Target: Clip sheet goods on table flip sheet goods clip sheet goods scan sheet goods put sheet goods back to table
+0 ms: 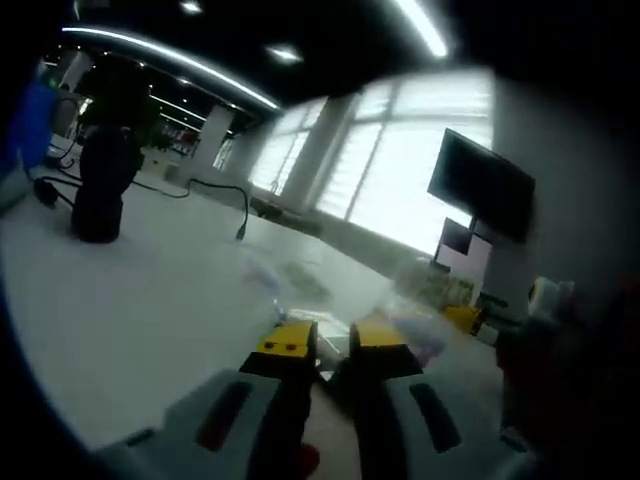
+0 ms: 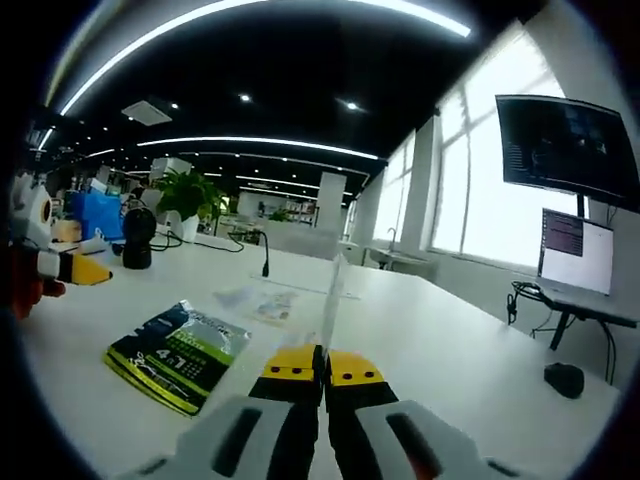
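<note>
My right tongs [image 2: 321, 372] pinch a clear packet [image 2: 330, 295] edge-on, standing upright above the tabletop [image 2: 430, 330]; a green pouch [image 2: 178, 355] lies left. My left tongs [image 1: 333, 345], slightly spread, see blurred packets [image 1: 410, 320].

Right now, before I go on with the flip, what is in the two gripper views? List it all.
Sheet good held edge-on: one, pale and translucent, rising from the right gripper's shut jaws.
Packet: one, black and yellow-green, flat on the table left of the right gripper.
Flat clear packets: blurred, count unclear, farther back on the table.
Table: one, white.
Black stand: one, upright on the table at far left in the left gripper view.
Cable: one, black, trailing across the table.
Wall screen: one, dark, by the windows.
Monitor: one, lit, below the wall screen.
Potted plant: one, green, at the table's far end.
Left gripper: yellow tips, slightly apart, blurred.
Right gripper: yellow tips, shut on the sheet.
</note>
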The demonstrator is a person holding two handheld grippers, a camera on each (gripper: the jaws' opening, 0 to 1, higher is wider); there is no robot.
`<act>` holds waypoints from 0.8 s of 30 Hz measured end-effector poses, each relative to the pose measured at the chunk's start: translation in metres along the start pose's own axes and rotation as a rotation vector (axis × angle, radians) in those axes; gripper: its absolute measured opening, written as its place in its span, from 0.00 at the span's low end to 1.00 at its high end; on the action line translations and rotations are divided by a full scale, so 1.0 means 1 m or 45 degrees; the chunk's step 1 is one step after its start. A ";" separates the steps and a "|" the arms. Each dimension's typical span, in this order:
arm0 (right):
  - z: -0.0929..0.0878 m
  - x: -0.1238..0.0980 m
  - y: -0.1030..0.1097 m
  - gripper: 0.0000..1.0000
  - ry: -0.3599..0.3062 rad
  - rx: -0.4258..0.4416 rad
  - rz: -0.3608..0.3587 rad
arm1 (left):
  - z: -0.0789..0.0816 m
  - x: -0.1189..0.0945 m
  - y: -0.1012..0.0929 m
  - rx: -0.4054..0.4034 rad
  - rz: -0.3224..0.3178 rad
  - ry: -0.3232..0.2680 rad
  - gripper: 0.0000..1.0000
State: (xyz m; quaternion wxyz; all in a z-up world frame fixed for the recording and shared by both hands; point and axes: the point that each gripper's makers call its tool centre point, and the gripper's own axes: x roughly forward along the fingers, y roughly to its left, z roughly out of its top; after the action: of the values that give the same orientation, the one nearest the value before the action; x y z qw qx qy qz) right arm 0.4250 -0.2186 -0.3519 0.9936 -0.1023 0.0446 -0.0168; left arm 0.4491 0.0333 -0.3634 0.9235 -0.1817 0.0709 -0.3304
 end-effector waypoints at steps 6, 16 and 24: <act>-0.006 0.002 -0.003 0.00 0.028 -0.001 -0.013 | -0.003 0.000 0.000 0.000 0.001 0.004 0.06; -0.027 0.008 -0.008 0.00 0.097 0.066 -0.026 | -0.010 -0.004 0.006 -0.011 0.014 0.012 0.06; -0.046 0.012 -0.010 0.00 0.159 0.093 -0.025 | -0.015 -0.003 0.006 0.005 0.017 0.021 0.06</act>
State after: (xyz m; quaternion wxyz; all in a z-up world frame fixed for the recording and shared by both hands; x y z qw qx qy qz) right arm 0.4327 -0.2387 -0.3960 0.9918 -0.0651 0.1049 -0.0346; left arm 0.4461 0.0353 -0.3790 0.9255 -0.1765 0.0790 -0.3257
